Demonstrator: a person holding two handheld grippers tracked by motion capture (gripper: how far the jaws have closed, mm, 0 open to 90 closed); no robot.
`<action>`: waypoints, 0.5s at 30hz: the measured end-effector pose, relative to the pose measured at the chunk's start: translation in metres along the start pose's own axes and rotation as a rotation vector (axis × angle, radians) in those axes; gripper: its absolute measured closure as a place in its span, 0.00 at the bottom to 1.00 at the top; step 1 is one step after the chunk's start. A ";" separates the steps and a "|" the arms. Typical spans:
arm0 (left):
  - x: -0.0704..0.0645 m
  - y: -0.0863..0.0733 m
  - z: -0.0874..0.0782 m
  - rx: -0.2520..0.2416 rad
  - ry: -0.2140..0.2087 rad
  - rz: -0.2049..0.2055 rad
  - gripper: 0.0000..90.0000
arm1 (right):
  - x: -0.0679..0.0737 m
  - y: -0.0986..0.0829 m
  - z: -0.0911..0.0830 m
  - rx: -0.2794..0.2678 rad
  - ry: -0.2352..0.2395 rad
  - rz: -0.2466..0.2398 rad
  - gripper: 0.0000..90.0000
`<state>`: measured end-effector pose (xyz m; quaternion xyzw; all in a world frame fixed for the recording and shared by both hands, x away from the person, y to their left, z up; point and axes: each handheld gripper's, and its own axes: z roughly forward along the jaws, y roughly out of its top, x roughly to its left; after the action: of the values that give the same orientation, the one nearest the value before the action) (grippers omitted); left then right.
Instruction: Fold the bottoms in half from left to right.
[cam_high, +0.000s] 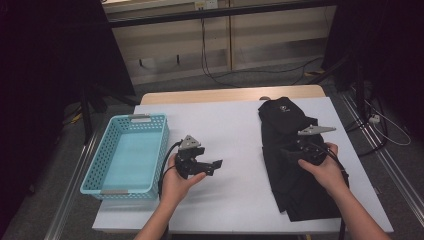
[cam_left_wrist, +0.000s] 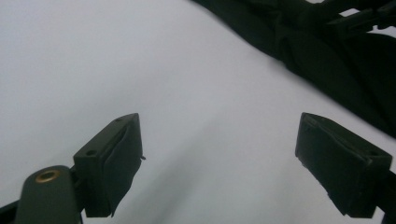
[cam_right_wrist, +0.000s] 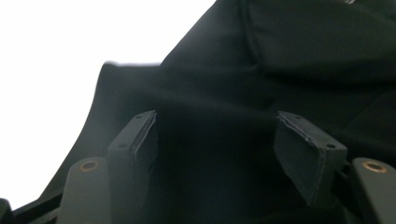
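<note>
One black garment (cam_high: 292, 155) here, folded into a long strip, lying on the table's right half right under the right gripper (cam_high: 295, 150). In the right gripper view that gripper (cam_right_wrist: 229, 149) has its jaws spread wide with dark fabric (cam_right_wrist: 289, 70) filling the gap between them, but it's not pinching anything; whether the tips touch the cloth I can't tell. The left gripper (cam_high: 210, 167) sits well to the left of the garment, over bare tabletop. In its own view (cam_left_wrist: 219, 158) the jaws are wide apart too, nothing between them except white surface, with the garment's edge (cam_left_wrist: 336, 60) ahead and off to the right.

Count: one garment, two grippers, one light blue perforated basket (cam_high: 107, 155) just left of the left gripper, near the table's left edge.

The table (cam_high: 230, 125) has a white top with a wood-coloured strip along the far edge. Beyond it there's grey floor, pale wall panels with cables (cam_high: 210, 60) hanging down, and dark curtains either side.
</note>
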<state>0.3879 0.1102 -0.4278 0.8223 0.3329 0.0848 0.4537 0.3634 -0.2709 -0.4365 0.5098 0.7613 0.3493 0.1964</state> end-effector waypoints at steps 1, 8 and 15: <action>0.000 -0.001 0.000 0.004 0.010 0.006 0.17 | 0.002 -0.003 -0.001 0.005 0.002 -0.004 0.36; 0.009 -0.006 -0.002 0.008 0.037 0.010 0.15 | 0.006 -0.023 -0.008 0.025 0.019 -0.005 0.39; 0.018 -0.009 -0.004 0.007 0.060 0.007 0.14 | 0.008 -0.030 -0.019 0.003 0.020 -0.012 0.37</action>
<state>0.3955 0.1273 -0.4356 0.8220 0.3438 0.1098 0.4405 0.3285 -0.2769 -0.4445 0.5021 0.7668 0.3521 0.1898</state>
